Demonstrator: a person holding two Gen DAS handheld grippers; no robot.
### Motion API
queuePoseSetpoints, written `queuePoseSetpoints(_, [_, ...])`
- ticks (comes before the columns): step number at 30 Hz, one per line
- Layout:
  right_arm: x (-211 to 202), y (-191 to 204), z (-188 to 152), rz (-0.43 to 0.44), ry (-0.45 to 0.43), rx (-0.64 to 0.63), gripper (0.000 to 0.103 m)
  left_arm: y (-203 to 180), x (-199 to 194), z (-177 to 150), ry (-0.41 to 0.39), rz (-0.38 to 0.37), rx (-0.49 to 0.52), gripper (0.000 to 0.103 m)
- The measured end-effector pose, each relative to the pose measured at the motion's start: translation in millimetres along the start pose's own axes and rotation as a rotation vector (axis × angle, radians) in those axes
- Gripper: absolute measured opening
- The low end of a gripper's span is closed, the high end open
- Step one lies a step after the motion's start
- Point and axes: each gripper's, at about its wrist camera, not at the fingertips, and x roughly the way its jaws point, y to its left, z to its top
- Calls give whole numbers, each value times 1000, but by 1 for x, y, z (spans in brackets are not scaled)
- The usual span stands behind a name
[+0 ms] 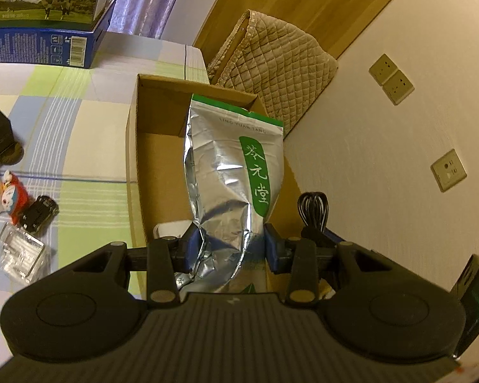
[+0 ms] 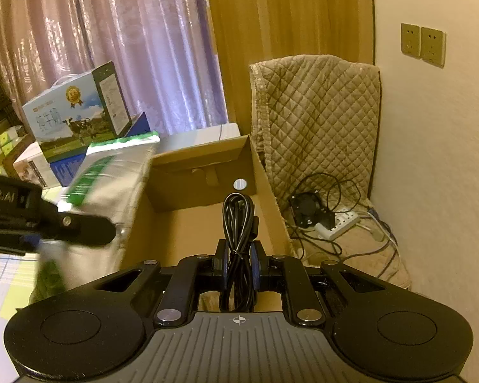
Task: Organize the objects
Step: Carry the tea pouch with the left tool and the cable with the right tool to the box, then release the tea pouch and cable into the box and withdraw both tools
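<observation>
Transport is the step in hand: the left gripper [image 1: 233, 245] has its jaws clamped on the lower part of a silver foil pouch [image 1: 230, 172] held over the open cardboard box [image 1: 134, 146], while the right gripper [image 2: 239, 265] has its jaws pinched on a coiled black cable [image 2: 238, 223] above the same box. By the look of it, the next move calls for lowering each item to the box floor, where a white object [image 1: 171, 229] already lies, and only then opening the jaws, keeping the pouch clear of the cable.
</observation>
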Motion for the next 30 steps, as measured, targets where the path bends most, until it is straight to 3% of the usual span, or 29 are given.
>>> queuePoseSetpoints(5, [4,-3,-1,-2,5,4,11,0,14,8,-17,-12,1,43])
queuePoseSetpoints(19, [10,3,-4,42,-8,25,11,23,-2,1,-46,17,-3,43])
queuePoseSetpoints(20, [9,3,-3,54,-16,31,16,24,-3,1,-46,19,-4,43])
queuePoseSetpoints(21, [8,2,-3,60,-22,43,34,25,-4,1,-47,20,-5,43])
queuePoseSetpoints(23, [4,1,-1,60,-50,63,58,27,-7,0,-49,25,-3,44])
queuePoseSetpoints(30, [-11,3,-2,54,-41,87,58,37,-18,-7,-57,45,2,49])
